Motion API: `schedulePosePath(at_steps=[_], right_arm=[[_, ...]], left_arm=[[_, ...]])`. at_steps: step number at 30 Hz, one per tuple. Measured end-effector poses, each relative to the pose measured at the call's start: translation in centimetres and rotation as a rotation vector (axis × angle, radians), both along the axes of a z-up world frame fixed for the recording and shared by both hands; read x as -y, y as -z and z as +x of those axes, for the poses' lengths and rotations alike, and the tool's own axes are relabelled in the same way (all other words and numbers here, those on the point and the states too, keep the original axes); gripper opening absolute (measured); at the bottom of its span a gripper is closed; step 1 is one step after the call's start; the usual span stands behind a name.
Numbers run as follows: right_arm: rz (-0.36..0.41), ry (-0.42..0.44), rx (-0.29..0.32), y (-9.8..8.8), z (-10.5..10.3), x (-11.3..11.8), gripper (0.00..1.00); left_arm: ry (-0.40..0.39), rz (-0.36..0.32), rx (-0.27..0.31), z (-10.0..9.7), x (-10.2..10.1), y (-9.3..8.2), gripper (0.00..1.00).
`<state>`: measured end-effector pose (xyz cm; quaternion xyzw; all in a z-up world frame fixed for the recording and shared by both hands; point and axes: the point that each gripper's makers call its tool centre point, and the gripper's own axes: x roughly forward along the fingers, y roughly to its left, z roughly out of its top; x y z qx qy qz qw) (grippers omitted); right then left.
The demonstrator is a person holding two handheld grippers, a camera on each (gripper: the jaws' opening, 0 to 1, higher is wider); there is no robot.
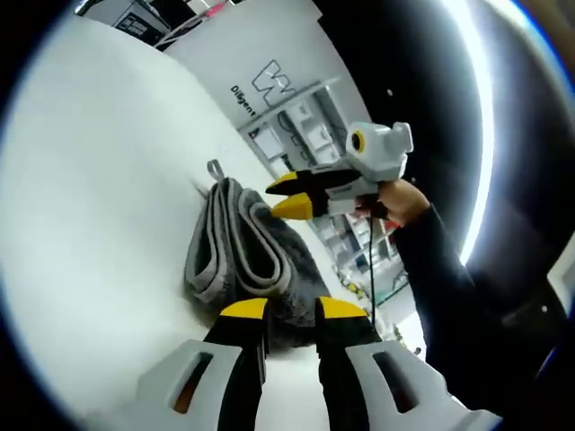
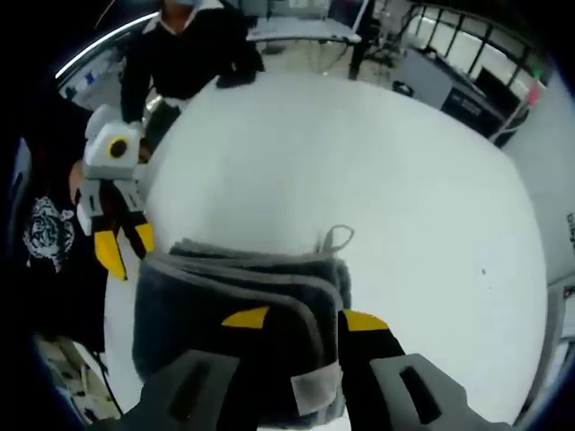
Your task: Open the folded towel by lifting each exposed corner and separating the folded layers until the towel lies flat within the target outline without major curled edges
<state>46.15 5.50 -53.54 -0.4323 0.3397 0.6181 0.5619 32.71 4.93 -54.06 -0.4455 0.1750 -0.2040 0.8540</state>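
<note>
Left gripper [image 1: 292,310]: jaws parted, holding nothing, tips at the near edge of the folded grey towel [image 1: 243,247]. Towel lies folded in layers on the white table [image 1: 99,206], hanging loop [image 1: 215,169] at its far end. Right gripper [image 1: 295,196]: jaws parted, empty, just above the towel's far side. Beyond it, a dark sleeve [image 1: 440,278].

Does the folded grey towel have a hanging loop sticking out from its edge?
Yes, in the right gripper view a small grey hanging loop sticks out from the far edge of the folded towel onto the white table.
</note>
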Motion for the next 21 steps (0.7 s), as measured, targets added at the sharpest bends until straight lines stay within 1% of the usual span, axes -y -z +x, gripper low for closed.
schedulePosePath(at_steps=[5, 7, 12, 14, 17, 21], right_arm=[[-0.023, -0.036, 0.013, 0.0, -0.4, -0.6, 0.34], [-0.046, -0.052, 0.019, 0.2, -0.4, -0.7, 0.35], [-0.083, -0.080, 0.012, 1.1, -0.5, -0.8, 0.36], [-0.095, -0.089, 0.010, 1.5, -0.5, -0.7, 0.37], [-0.101, -0.089, 0.003, 1.9, -0.4, -0.7, 0.37], [-0.102, -0.083, -0.006, 2.5, -0.3, -0.7, 0.37]], left_arm=[[-0.001, 0.019, 0.001, 0.1, 0.0, -0.1, 0.21], [-0.001, 0.024, -0.002, 0.2, -0.1, 0.1, 0.21], [-0.012, 0.027, -0.009, 0.5, -0.4, 0.2, 0.16], [-0.012, 0.027, -0.009, 0.5, -0.5, 0.2, 0.15], [-0.004, 0.032, -0.008, 0.6, -0.5, 0.3, 0.14], [-0.010, 0.035, -0.007, 0.9, -0.7, 0.3, 0.09]])
